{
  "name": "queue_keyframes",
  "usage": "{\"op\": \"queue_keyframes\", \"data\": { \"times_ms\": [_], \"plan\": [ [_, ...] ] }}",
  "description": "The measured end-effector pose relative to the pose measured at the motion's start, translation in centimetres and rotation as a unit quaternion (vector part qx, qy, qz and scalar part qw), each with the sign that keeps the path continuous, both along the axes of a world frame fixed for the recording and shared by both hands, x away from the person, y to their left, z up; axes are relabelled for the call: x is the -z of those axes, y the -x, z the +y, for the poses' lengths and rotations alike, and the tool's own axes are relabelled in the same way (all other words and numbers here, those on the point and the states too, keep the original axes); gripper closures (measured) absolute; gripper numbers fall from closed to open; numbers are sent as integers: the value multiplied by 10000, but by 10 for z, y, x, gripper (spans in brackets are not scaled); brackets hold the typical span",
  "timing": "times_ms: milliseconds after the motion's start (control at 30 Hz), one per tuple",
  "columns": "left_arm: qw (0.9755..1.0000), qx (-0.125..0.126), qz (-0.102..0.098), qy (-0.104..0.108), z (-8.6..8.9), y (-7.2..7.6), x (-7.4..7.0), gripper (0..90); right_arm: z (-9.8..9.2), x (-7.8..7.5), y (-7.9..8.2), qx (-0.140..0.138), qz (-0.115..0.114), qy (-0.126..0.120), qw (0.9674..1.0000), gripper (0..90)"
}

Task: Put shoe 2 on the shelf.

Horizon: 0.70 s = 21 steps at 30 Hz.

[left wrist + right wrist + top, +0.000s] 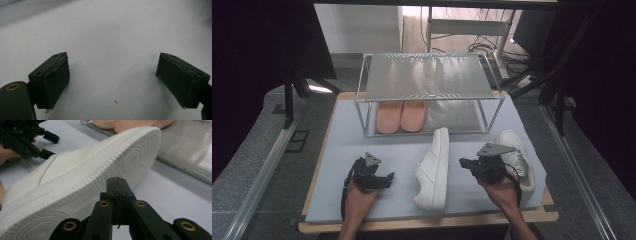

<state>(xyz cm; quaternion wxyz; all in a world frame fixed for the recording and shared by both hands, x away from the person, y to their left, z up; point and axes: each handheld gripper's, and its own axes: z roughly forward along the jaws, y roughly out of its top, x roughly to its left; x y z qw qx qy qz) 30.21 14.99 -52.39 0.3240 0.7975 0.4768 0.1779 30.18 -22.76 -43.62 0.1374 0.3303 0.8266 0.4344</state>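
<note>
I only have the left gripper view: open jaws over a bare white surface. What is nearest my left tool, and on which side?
Observer: In the high view, a white shoe lies on its side on the table, just to the right of the left tool.
Operator: Which way does its sole face?
Observer: Toward the right tool. The right gripper view shows the ribbed sole close up, and that tool is shut on nothing.
Operator: Any other shoes around?
Observer: A second white shoe lies to the right of the right tool, and a pink pair sits on the lower shelf of the rack.
</note>
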Motion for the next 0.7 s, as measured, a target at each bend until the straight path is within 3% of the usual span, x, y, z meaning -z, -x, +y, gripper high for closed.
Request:
{"op": "queue_keyframes", "data": {
  "times_ms": [300,700],
  "plan": [
    [10000,-11,-8,12,0,0,0,116,26,4,-5,-278,22,-23,9996,900],
    [10000,12,-6,-14,0,0,0,116,44,5,-9,-419,10,46,9991,900]
  ]
}}
